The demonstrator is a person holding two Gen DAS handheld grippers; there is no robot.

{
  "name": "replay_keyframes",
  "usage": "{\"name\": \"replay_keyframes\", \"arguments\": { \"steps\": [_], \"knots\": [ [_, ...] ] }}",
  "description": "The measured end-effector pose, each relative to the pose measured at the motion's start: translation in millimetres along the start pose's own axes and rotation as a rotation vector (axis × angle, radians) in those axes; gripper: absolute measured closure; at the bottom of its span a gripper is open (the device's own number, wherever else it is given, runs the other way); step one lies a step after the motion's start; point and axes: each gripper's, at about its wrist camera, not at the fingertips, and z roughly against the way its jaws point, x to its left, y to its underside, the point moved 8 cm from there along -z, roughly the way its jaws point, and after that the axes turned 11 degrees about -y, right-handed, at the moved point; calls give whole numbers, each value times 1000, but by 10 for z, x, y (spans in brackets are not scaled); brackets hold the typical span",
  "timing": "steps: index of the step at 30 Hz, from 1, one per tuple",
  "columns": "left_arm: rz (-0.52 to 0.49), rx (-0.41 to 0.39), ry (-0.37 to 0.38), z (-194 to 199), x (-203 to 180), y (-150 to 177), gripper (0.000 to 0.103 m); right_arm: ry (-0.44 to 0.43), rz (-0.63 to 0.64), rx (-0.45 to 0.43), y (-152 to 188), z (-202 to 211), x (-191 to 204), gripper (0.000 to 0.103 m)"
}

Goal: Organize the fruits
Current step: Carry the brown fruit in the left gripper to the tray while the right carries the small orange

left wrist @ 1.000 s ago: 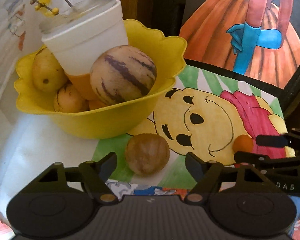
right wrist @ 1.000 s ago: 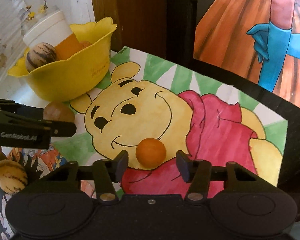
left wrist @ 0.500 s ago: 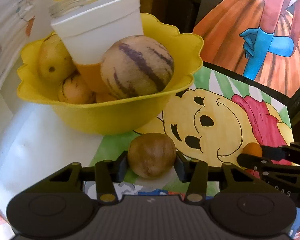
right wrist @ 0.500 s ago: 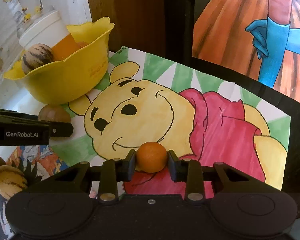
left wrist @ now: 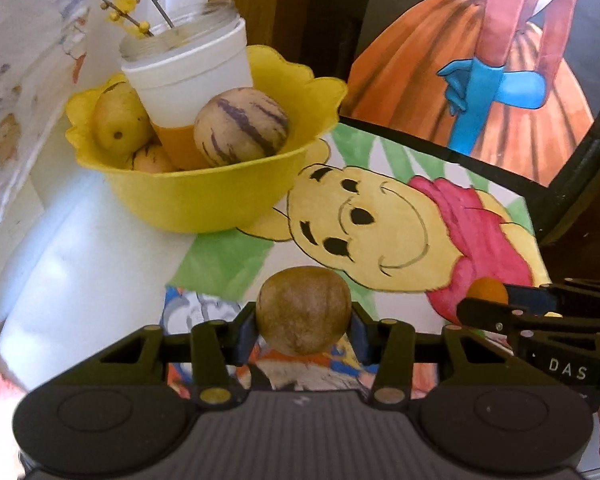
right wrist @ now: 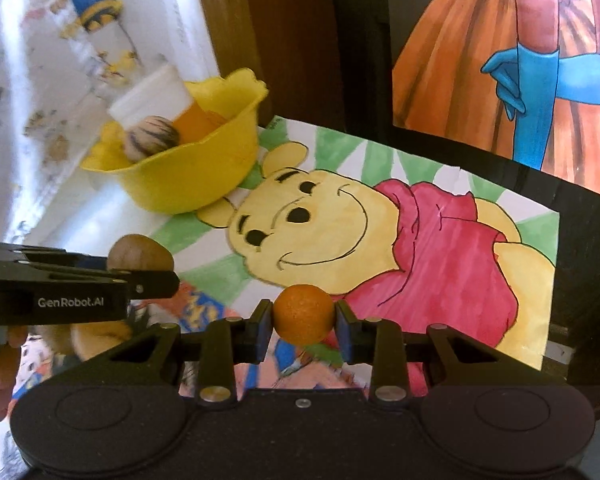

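Observation:
My left gripper [left wrist: 303, 330] is shut on a round brown fruit [left wrist: 303, 310] and holds it above the table, short of the yellow bowl [left wrist: 204, 196]. That bowl holds a striped round fruit [left wrist: 240, 126], yellowish fruits [left wrist: 118, 120] and a white cup [left wrist: 192, 76]. My right gripper [right wrist: 303, 326] is shut on a small orange fruit [right wrist: 303, 314], lifted over the bear drawing. In the right wrist view the left gripper [right wrist: 140, 276] shows at the left with the brown fruit [right wrist: 140, 254], and the yellow bowl [right wrist: 192, 184] sits farther back. The right gripper [left wrist: 488, 300] enters the left wrist view at the right.
A bear drawing [left wrist: 380, 232] on paper covers the table, with a comic print [right wrist: 204, 308] beneath it nearer me. A painted picture of an orange skirt [left wrist: 480, 80] leans behind. A glass jar with twigs [left wrist: 172, 36] stands behind the bowl. A papered white wall [right wrist: 40, 80] rises at left.
Both grippers closed, the left on the brown fruit and the right on the orange fruit, then lifted them off the table. The views pulled back from the bowl.

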Motion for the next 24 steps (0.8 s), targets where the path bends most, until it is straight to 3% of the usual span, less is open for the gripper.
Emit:
{"name": "replay_keyframes", "arguments": {
  "steps": [10,16,24],
  "knots": [
    [74,-37,22,869,107,372,53,-16,-50,-39,414,845,497,68],
    [67,-91,40,1422,231,694,53,19,-107,-52,870,1402,840,68],
    [27,-67,72,1942,425,1336,53,93,-180,-34,1616,1873,1274,68]
  ]
}}
